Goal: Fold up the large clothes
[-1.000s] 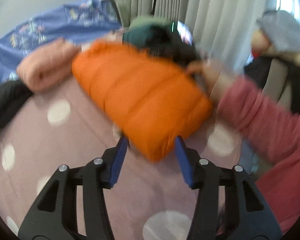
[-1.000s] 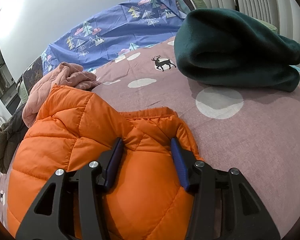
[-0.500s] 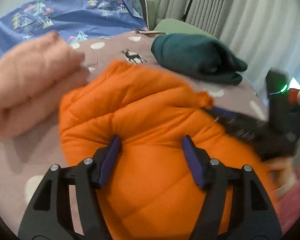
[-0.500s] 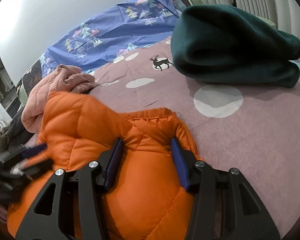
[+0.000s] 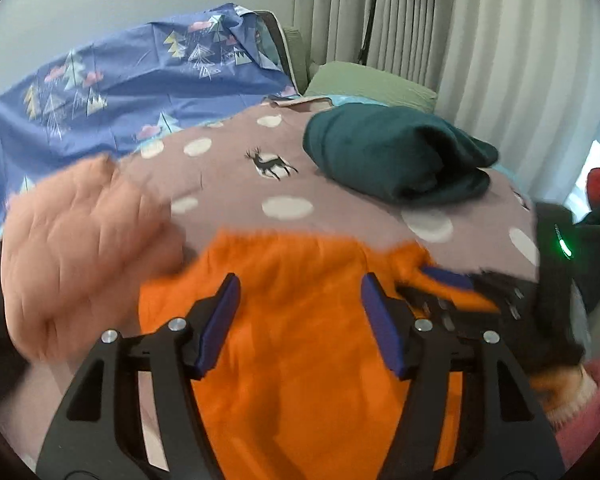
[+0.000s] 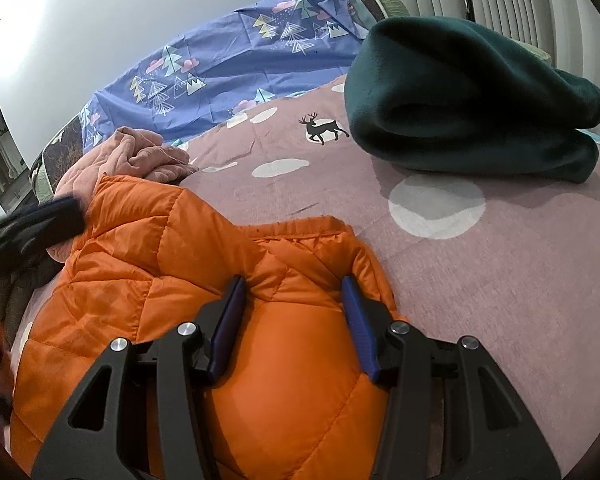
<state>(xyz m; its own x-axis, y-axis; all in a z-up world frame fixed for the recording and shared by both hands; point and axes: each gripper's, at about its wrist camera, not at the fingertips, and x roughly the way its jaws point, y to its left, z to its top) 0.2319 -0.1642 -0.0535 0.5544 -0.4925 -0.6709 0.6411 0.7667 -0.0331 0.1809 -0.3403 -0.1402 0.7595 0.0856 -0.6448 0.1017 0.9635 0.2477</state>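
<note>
- Left wrist view: the left gripper (image 5: 300, 304) has its blue-padded fingers spread wide above the orange puffer jacket (image 5: 300, 360), which lies folded on the mauve bedspread (image 5: 340, 200) printed with white dots and a dark deer. The jacket is motion-blurred here, and the fingers close on nothing.
- In the same view, the right gripper (image 5: 452, 284) comes in from the right edge, blurred, at the jacket's far right corner; a green light (image 5: 564, 246) glows on its dark body. Its finger spacing cannot be told from this angle.
- A folded salmon-pink quilted garment (image 5: 88, 248) sits just beside the jacket on the left, and a folded dark green fleece (image 5: 396, 152) lies farther back on the right, apart from the jacket. A blue sheet with tree prints (image 5: 120, 92) rises behind, with pale curtains (image 5: 460, 40) beyond.
- Right wrist view: the right gripper (image 6: 294, 308) also has its fingers spread, pressed down onto the orange puffer jacket (image 6: 180, 280) near its collar edge, the fabric bulging up between them without being pinched.
- The left gripper (image 6: 32, 228) shows as a dark blur at the left edge, over the jacket's far side.
- The dark green fleece (image 6: 472, 100) rests on the bedspread (image 6: 500, 260) ahead, well apart from the jacket; the pink garment (image 6: 132, 156) touches the jacket's far corner.
</note>
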